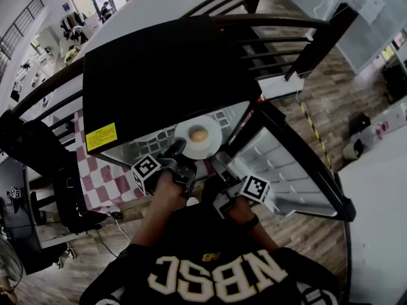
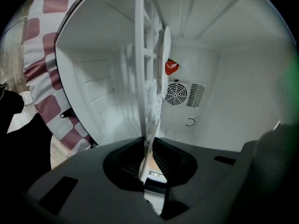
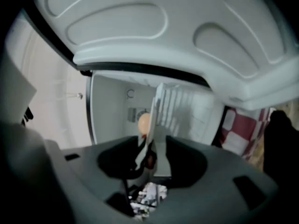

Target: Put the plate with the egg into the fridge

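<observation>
A white plate point(image 1: 202, 146) with a tan egg point(image 1: 198, 135) on it rests on the wire shelf point(image 1: 152, 140) inside the open black mini fridge point(image 1: 159, 68). My left gripper point(image 1: 178, 150) is shut on the plate's near-left rim; in the left gripper view the plate point(image 2: 154, 120) runs edge-on down between the jaws of that gripper point(image 2: 149, 164). At the plate's near-right rim my right gripper point(image 1: 219, 165) stands open. The right gripper view has the plate's rim point(image 3: 153, 125) loose between that gripper's point(image 3: 152, 160) spread jaws, and the egg point(image 3: 144, 122) behind it.
The fridge door point(image 1: 286, 164) hangs open to the right, and its white inner lining point(image 3: 163, 31) fills the top of the right gripper view. A red-and-white checked cloth point(image 1: 95, 183) lies under the fridge. A fan vent point(image 2: 180, 93) and a red tag point(image 2: 171, 66) sit on the back wall.
</observation>
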`<state>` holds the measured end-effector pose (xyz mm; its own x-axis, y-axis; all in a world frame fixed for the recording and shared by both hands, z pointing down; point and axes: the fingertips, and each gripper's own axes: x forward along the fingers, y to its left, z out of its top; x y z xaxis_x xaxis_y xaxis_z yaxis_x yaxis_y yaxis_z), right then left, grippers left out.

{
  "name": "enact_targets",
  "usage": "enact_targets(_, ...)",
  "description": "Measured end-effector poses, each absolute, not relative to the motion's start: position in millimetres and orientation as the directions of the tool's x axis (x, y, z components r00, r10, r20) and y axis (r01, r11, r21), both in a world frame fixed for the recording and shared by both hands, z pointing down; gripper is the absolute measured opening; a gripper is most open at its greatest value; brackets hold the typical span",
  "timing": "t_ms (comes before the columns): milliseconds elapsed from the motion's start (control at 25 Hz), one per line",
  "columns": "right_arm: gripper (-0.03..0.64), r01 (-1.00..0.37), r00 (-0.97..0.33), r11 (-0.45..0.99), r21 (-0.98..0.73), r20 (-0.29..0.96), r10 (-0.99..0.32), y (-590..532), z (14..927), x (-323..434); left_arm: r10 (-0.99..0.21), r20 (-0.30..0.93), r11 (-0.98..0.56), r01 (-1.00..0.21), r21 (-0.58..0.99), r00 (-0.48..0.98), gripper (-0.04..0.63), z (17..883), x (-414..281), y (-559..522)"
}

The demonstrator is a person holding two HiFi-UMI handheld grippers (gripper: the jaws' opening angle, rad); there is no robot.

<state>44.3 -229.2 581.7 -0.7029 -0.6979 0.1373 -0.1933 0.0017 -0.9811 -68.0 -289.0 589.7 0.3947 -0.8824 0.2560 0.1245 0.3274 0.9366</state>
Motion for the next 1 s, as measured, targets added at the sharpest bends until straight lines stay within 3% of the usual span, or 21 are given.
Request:
enact_targets(160,0.144,-0.135,-0.702,0.012,-0.991,0.087,-0.707,-229,577,35,-0.878,0.257,0.325,0.109,0.939,0.403,0.055,589,-68,-289)
enact_targets(480,0.041,-0.111,-0.671,-0.041,-0.993,0.106,-0.734,-242,579,27,-0.875,0.255,0.318,0.092,0.944,0.411,0.055,589,-67,-290)
enact_targets(1000,0.034,-0.117,-0.581,-0.090,-0.989,0.142,-0.801,-272,576,20,-0.861,0.188,0.246,0.063,0.967,0.472,0.091,579,-75,-270)
